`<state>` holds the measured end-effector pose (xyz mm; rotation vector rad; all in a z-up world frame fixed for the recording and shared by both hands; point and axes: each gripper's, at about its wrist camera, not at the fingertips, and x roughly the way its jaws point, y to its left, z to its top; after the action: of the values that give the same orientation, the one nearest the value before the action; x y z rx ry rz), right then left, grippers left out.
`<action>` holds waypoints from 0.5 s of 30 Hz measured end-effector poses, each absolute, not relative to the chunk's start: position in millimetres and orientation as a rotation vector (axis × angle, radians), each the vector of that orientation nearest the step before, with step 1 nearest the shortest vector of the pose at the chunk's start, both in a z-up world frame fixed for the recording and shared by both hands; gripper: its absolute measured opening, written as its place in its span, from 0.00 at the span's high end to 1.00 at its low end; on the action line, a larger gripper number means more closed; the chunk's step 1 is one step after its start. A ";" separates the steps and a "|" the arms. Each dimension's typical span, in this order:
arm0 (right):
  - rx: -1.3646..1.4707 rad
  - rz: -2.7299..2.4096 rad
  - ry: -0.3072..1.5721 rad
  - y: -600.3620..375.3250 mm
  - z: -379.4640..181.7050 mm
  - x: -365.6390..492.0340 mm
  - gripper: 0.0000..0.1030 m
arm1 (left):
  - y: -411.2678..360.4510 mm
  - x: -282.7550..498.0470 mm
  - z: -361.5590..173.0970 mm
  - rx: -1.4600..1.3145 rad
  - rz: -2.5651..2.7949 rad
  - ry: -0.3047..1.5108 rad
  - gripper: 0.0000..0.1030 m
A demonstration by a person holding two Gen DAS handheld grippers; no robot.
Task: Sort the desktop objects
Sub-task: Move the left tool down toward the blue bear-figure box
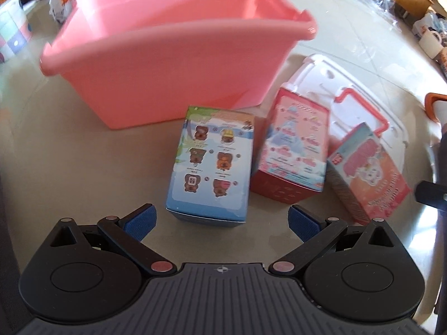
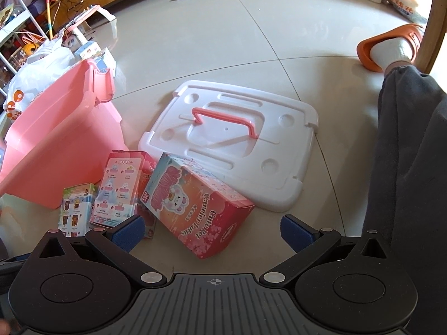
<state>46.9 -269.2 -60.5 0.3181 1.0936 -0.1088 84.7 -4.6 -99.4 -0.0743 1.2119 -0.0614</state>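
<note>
Three toy boxes lie on the tiled floor in front of a pink plastic bin (image 1: 173, 55) (image 2: 56, 145). The blue box with bear pictures (image 1: 212, 164) (image 2: 75, 209) is nearest my left gripper (image 1: 220, 223), which is open just short of it, fingers apart and empty. A red box (image 1: 290, 156) (image 2: 123, 189) leans beside it. The pink "Cutie Pet" box (image 1: 368, 167) (image 2: 195, 203) lies in front of my right gripper (image 2: 212, 231), also open and empty, with the box's near corner between its blue pads (image 2: 128, 230).
The bin's white lid with a pink handle (image 2: 237, 142) (image 1: 349, 89) lies flat behind the boxes. A person's leg in dark trousers (image 2: 405, 167) and an orange slipper (image 2: 391, 47) are on the right. Bags (image 2: 36, 67) and clutter sit behind the bin.
</note>
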 end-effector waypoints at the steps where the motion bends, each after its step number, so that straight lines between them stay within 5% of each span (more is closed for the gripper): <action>1: 0.318 -0.109 1.094 -269.2 -61.0 47.3 0.00 | -3.1 87.2 -103.0 -0.081 -0.054 1.219 0.00; 15: 0.293 -0.126 1.141 -263.8 -74.8 53.5 0.00 | 18.5 115.6 -143.8 -0.167 -0.010 1.277 0.02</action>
<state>53.5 -263.8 -74.8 0.2926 1.1410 -0.1260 115.6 18.5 -143.8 -0.1668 1.2771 -0.0095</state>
